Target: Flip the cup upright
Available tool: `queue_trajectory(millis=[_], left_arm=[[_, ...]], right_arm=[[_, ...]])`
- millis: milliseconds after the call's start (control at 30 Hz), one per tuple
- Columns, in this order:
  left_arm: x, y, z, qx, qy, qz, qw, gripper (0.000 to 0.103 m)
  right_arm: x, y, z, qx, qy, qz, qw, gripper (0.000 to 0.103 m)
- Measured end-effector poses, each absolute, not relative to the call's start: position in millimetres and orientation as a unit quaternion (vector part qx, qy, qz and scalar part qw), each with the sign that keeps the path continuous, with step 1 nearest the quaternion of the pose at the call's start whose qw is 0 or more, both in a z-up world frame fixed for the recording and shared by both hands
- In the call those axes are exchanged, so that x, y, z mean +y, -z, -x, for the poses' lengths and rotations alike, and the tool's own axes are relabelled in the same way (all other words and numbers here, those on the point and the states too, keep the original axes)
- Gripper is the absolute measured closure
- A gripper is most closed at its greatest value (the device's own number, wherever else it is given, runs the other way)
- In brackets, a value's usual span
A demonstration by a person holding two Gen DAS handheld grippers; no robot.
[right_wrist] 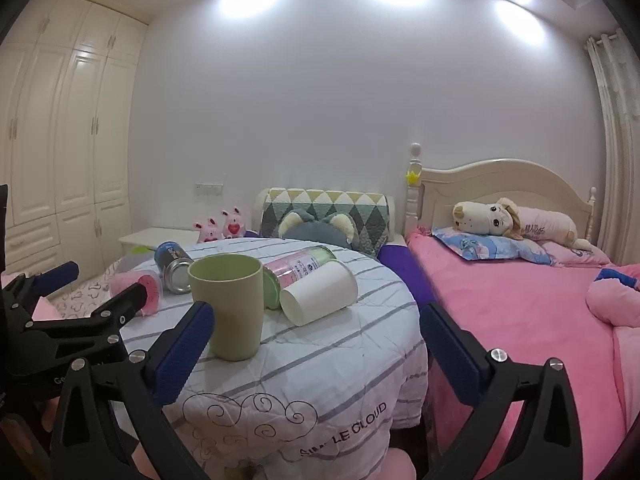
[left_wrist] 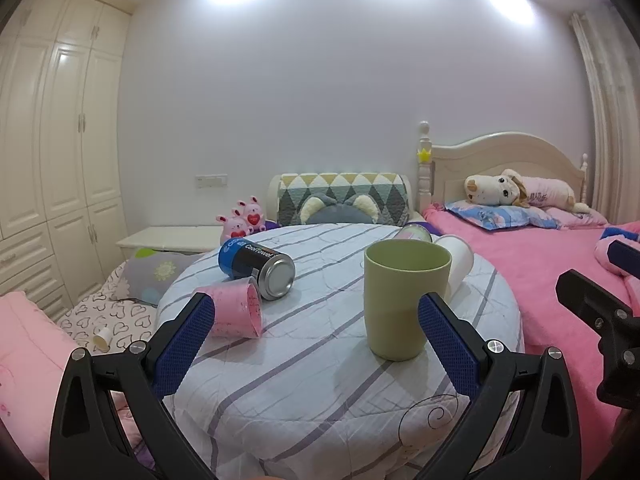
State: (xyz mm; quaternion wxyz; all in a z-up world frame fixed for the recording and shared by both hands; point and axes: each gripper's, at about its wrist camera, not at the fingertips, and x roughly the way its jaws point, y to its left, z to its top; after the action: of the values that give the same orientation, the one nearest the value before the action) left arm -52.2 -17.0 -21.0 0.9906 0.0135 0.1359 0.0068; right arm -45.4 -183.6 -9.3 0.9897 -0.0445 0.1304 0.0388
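A pale green cup stands upright, mouth up, on the round table with a striped cloth. It also shows in the right wrist view. My left gripper is open and empty, with the cup just inside its right finger. My right gripper is open and empty, with the cup just beyond its left finger. A white cup lies on its side behind the green cup, and a pink cup lies on its side to the left.
A blue and black can lies on the table beside the pink cup. A pink and green bottle lies behind the white cup. A pink bed with a plush dog fills the right. White wardrobes stand on the left.
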Motion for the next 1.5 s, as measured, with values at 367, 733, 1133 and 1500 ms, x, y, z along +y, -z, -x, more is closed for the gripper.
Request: queue_trajectory(millis=[367,733,1133,1500], left_arm=[[-18.3,21.7,53.5,0.132,-0.006,-0.014,0.991,0.0],[-17.7,20.9,58.5,0.126,-0.006,-0.014,0.992,0.0],[-22.8,23.3,54.4,0.147,0.009,-0.023,0.989,0.0],[-26.0,23.7,54.3,0.144,0.006,-0.029,0.989,0.0]], right_arm=[[-185.4,15.7,40.1,0.152,-0.042,0.037,0.987,0.0],[-188.1,14.9,41.8,0.153,-0.04,0.033,0.987,0.0],[-187.2,15.1,39.4,0.164,-0.041,0.036,0.985,0.0],[-188.0,14.9,37.8,0.17,-0.039,0.033,0.984,0.0]])
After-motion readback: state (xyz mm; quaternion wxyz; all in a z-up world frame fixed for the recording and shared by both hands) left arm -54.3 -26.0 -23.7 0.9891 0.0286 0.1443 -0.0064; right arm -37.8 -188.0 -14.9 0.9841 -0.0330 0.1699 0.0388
